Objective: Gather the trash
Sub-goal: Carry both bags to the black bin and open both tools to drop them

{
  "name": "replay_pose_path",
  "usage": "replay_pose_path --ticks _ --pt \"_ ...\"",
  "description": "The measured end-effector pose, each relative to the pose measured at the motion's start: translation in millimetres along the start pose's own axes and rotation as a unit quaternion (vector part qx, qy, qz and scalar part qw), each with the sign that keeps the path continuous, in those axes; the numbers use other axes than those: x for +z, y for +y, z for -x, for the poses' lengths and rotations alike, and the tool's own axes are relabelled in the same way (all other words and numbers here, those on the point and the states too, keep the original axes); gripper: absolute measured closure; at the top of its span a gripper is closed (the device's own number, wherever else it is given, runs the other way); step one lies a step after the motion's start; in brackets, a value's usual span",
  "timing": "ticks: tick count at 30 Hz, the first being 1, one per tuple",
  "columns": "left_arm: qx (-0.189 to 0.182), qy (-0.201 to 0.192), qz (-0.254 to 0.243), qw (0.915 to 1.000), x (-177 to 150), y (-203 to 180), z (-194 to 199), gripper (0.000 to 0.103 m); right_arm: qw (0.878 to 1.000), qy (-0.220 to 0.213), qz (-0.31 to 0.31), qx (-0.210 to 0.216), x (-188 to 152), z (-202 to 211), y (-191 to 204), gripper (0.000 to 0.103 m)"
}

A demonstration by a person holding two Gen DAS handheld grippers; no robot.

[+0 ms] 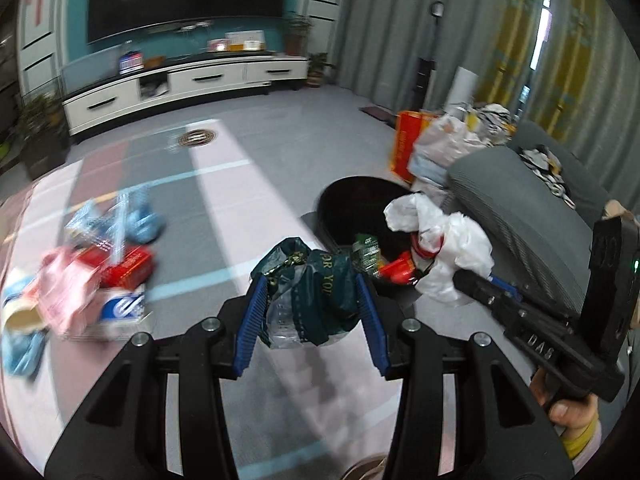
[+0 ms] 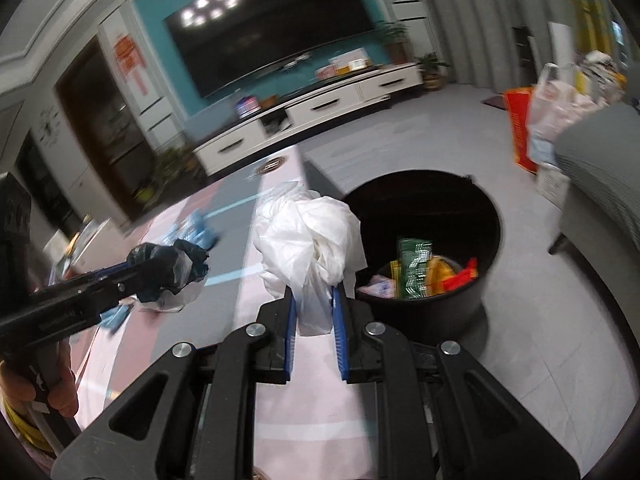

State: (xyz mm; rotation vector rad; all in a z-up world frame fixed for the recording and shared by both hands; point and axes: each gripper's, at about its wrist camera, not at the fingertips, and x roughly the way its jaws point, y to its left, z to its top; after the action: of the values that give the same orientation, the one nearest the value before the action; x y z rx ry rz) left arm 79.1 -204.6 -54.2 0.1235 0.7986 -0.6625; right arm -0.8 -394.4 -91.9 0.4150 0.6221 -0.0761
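My left gripper (image 1: 311, 286) is shut on a crumpled dark green plastic bag (image 1: 316, 292), held above the pink table beside the bin. In the right wrist view that bag (image 2: 172, 270) hangs at the left, clamped in the left gripper (image 2: 158, 270). My right gripper (image 2: 314, 296) is shut on a white plastic bag (image 2: 310, 240), just left of the black round trash bin (image 2: 424, 304). In the left wrist view the white bag (image 1: 444, 248) hangs over the bin's (image 1: 340, 204) right rim. Inside the bin lie green, red and yellow wrappers (image 2: 420, 270).
More litter (image 1: 92, 280) lies on the table at the left: blue wrappers, a red box, pink packets. A grey sofa (image 1: 532, 236) stands right of the bin, with full bags (image 1: 440, 140) behind it. A TV cabinet (image 1: 180, 84) lines the far wall.
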Motion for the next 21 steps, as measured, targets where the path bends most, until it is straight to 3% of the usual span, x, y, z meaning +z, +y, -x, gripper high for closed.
replay_pose_path --ticks 10,16,20,21 --pt "-0.038 0.033 -0.040 0.9979 40.6 -53.7 -82.0 0.056 0.999 -0.006 -0.035 -0.036 9.5 -21.1 -50.9 0.086" --pt "-0.032 0.059 -0.040 0.9970 48.5 -61.9 -121.5 0.055 0.998 -0.002 -0.046 -0.051 18.3 -40.7 -68.8 0.084" --pt "-0.019 0.069 -0.039 0.9967 49.8 -63.4 -141.4 0.047 0.997 0.010 -0.053 -0.062 22.5 -53.3 -75.3 0.072" --pt "-0.019 0.069 -0.036 0.9968 50.7 -62.0 -143.6 0.037 0.996 0.011 -0.054 -0.065 23.1 -55.2 -76.4 0.065"
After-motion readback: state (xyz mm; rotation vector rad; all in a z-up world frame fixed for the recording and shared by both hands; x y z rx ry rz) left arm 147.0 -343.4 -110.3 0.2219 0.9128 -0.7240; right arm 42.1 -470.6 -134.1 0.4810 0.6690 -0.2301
